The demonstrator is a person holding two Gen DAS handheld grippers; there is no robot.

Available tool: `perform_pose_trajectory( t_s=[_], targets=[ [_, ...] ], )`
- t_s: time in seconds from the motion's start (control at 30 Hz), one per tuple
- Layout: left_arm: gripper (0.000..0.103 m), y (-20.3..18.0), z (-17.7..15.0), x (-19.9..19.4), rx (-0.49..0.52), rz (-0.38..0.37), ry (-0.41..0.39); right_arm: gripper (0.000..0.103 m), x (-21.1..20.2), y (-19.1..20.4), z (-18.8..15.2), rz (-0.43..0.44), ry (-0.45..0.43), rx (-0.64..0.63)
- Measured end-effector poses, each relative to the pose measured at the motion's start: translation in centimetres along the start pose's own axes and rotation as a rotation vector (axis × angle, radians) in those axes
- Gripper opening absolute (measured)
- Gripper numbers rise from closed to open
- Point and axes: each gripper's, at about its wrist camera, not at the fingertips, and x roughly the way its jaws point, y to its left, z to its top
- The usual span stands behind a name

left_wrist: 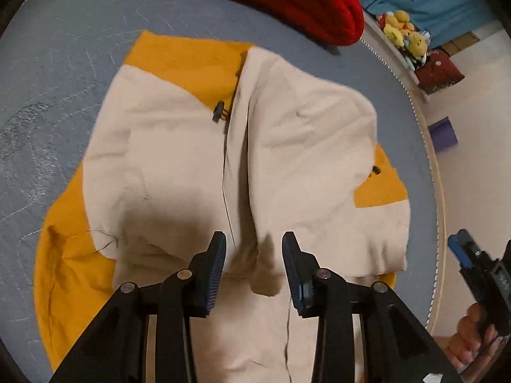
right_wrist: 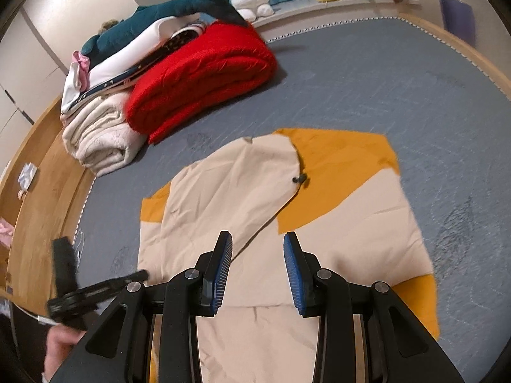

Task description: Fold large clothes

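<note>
on the grey-blue bed cover (right_wrist: 351,73) lies the cream-and-mustard jacket (left_wrist: 179,146), spread flat, partly folded, cream panels turned in over the mustard. its long axis runs away from both cameras, the hood end with the black cord toggle (left_wrist: 218,112) at the far end and the near edge under the grippers. left gripper (left_wrist: 254,265): fingers spread, nothing between the pads; a raised cream fold sits just ahead of and between them. right gripper (right_wrist: 258,268): fingers likewise spread and empty, hovering over the near cream panel. judgement: left is nearer the loose ridge, so the next pinch probably falls to it. folded red blanket (right_wrist: 204,76) lies well apart, beyond the hood end.
</note>
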Motion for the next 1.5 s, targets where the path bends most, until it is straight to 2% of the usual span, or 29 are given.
perform_pose_trajectory(
  t_s=[0.23,0.3,0.33,0.37,0.43,0.53,0.6,0.67,0.7,0.73,0.77,0.8,0.87,0.97,1.03,1.2,1.37,1.5],
  targets=[
    [0.033,-0.8,0.0,1.9,0.023,0.007,-0.035,0.035,1.2,0.2,0.1,0.013,0.021,0.008],
    [0.029,-1.1,0.0,2.2,0.033,0.0,-0.041,0.035,1.4,-0.1,0.1,0.014,0.026,0.012],
    [0.023,-1.2,0.0,2.4,0.043,0.0,-0.045,0.035,1.4,-0.2,0.2,0.015,0.028,0.014],
    [0.007,-1.4,0.1,2.4,0.057,0.003,-0.05,0.035,1.5,-0.4,0.2,0.016,0.031,0.017],
    [0.004,-2.0,0.2,1.3,0.085,0.019,-0.102,0.035,1.6,-0.7,0.3,0.018,0.037,0.028],
    [0.002,-4.5,0.2,-1.7,0.196,0.018,-0.225,0.035,1.7,-0.9,0.7,0.02,0.035,0.04],
    [0.002,-7.2,-0.5,-4.1,0.329,0.008,-0.33,0.035,1.7,-1.1,0.9,0.023,0.027,0.051],
    [0.002,-9.5,-1.8,-5.7,0.454,-0.046,-0.382,0.035,1.7,-1.2,1.1,0.029,0.022,0.06],
    [0.002,-10.2,-2.5,-5.8,0.487,-0.111,-0.369,0.035,1.6,-1.3,1.1,0.033,0.019,0.065],
    [0.002,-10.4,-2.9,-5.4,0.492,-0.179,-0.32,0.035,1.7,-1.4,1.2,0.038,0.018,0.072],
    [0.002,-10.6,-3.3,-4.1,0.489,-0.241,-0.226,0.035,1.7,-1.6,1.3,0.044,0.017,0.081],
    [0.002,-10.8,-3.9,-2.1,0.494,-0.258,-0.11,0.035,1.8,-1.7,1.2,0.049,0.016,0.089],
    [0.002,-10.6,-5.4,1.2,0.517,-0.164,-0.005,0.035,2.2,-1.8,1.1,0.064,0.024,0.108],
    [0.002,-9.1,-5.8,4.0,0.447,-0.124,0.097,0.037,3.1,-1.5,0.8,0.09,0.051,0.117],
    [0.002,-8.1,-5.6,4.4,0.395,-0.13,0.103,0.043,3.8,-1.1,0.5,0.108,0.076,0.114],
    [0.003,-8.0,-5.3,4.1,0.365,-0.128,0.11,0.052,6.2,0.8,-0.3,0.146,0.136,0.079],
    [0.007,-6.7,-4.8,3.8,0.282,-0.158,0.114,0.054,9.1,3.0,-1.9,0.163,0.195,0.025],
    [0.007,-6.9,-5.3,4.6,0.261,-0.184,0.146,0.054,10.4,5.1,-2.7,0.189,0.218,-0.048]
  ],
)
